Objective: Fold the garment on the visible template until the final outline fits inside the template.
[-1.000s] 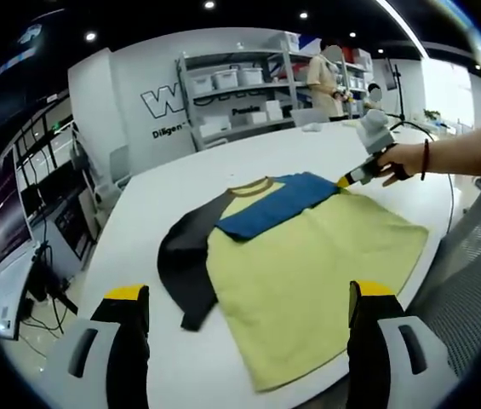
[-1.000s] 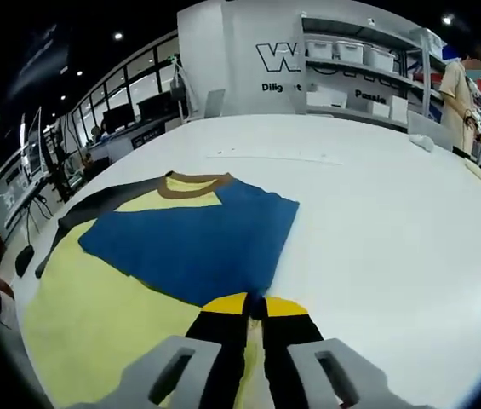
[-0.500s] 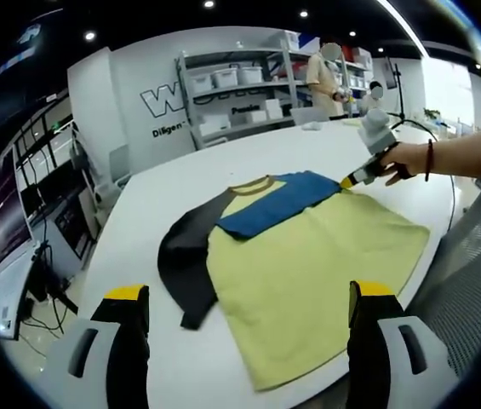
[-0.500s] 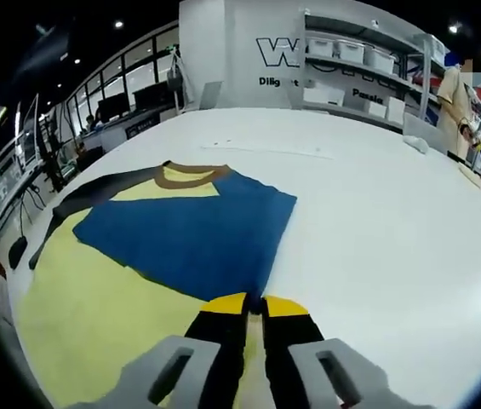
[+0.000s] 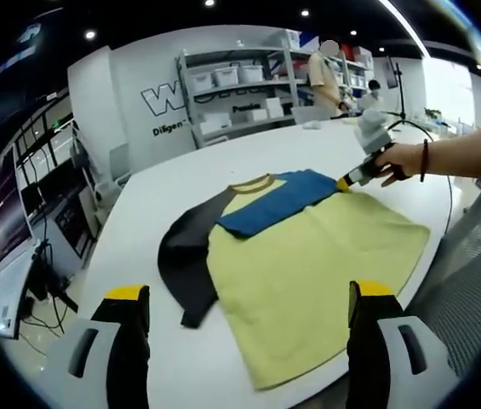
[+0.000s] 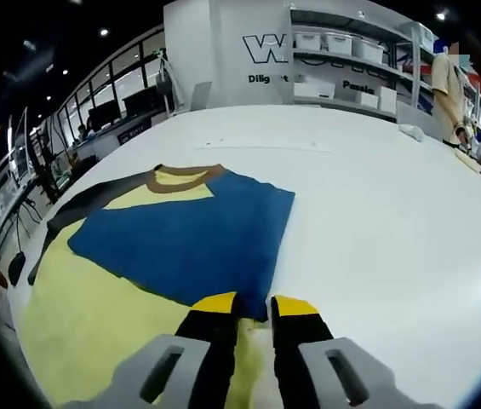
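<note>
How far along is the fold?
Done: the blue sleeve lies folded across the yellow shirt body. In hand: the right claw, jaws slightly apart, sits at that sleeve's edge; the left claw hangs open, holding nothing. Left: the black sleeve is spread on the white table, the body unfolded. No template outline visible.

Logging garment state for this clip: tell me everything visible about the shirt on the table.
The shirt lies flat on the white table, a soft-looking yellow knit with a brown collar. Its blue sleeve is folded across the chest; the dark sleeve lies spread beside the body. The right gripper, jaws slightly parted, sits at the blue sleeve's edge near the shoulder. The left gripper, wide open, hovers off the hem side.
</note>
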